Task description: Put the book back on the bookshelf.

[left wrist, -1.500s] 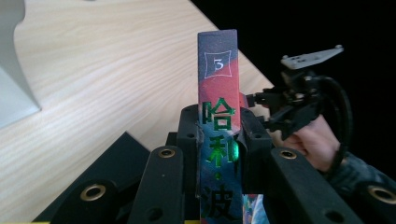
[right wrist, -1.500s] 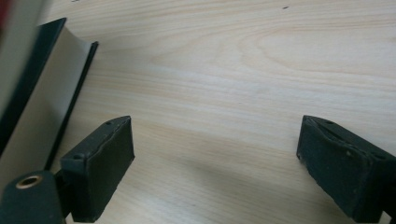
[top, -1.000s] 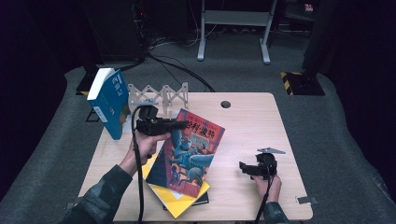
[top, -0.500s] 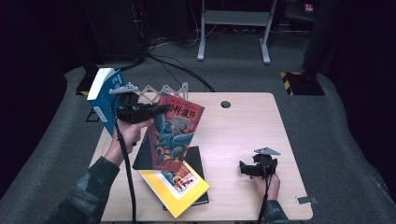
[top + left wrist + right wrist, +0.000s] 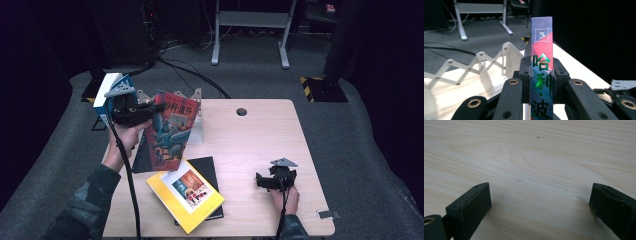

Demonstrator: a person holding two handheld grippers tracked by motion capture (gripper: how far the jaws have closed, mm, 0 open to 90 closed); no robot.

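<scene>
The red book (image 5: pixel 170 132) hangs in the air above the table's (image 5: pixel 260 145) left part, tilted, its cover facing the high camera. My left claw (image 5: pixel 541 75) pinches it at the spine: in the left gripper view both pads press the narrow blue and red spine, which stands upright between them with a 3 near its top. My left hand (image 5: pixel 125 137) holds that claw level, just beside the white rack (image 5: pixel 195 117) at the table's back edge. A blue book (image 5: pixel 112 92) stands at the rack's left end, behind my claw. Under the red book's lower corner a yellow book (image 5: pixel 185 195) lies flat, on top of a black book (image 5: pixel 207 167).

Well apart, near the table's front right, my right claw (image 5: pixel 539 205) rests low over bare wood with its jaws spread wide, nothing between them. My right hand (image 5: pixel 286 197) grips it from behind
</scene>
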